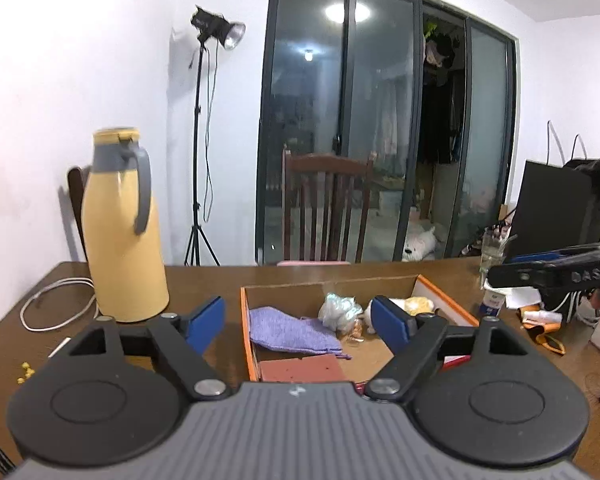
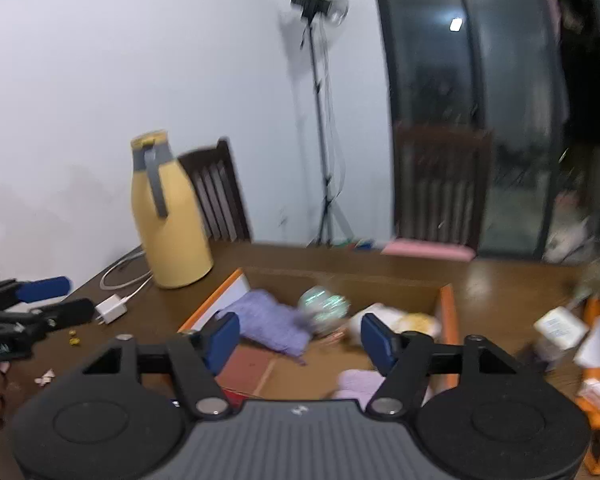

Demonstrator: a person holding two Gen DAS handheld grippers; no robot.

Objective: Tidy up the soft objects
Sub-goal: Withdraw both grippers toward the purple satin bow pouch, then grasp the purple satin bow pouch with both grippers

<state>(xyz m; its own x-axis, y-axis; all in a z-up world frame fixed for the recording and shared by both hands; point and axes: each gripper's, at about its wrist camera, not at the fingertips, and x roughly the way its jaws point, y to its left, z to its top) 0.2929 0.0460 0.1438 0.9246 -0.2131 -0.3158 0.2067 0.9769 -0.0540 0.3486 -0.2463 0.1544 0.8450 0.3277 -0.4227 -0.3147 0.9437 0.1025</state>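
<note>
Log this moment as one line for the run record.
left tool: open, empty | right tool: open, empty | cardboard box: purple cloth inside

Right gripper (image 2: 299, 340): my jaws stand wide apart, lower centre, holding nothing.
Box (image 2: 449, 320): centre, on the table (image 2: 500, 280).
Cloth (image 2: 268, 320): purple, in the box's left half.
Ball (image 2: 325, 308): shiny, just right of the cloth.
Jug (image 2: 168, 216): yellow, left of centre.
Left gripper (image 2: 44, 300): at left edge.
</note>
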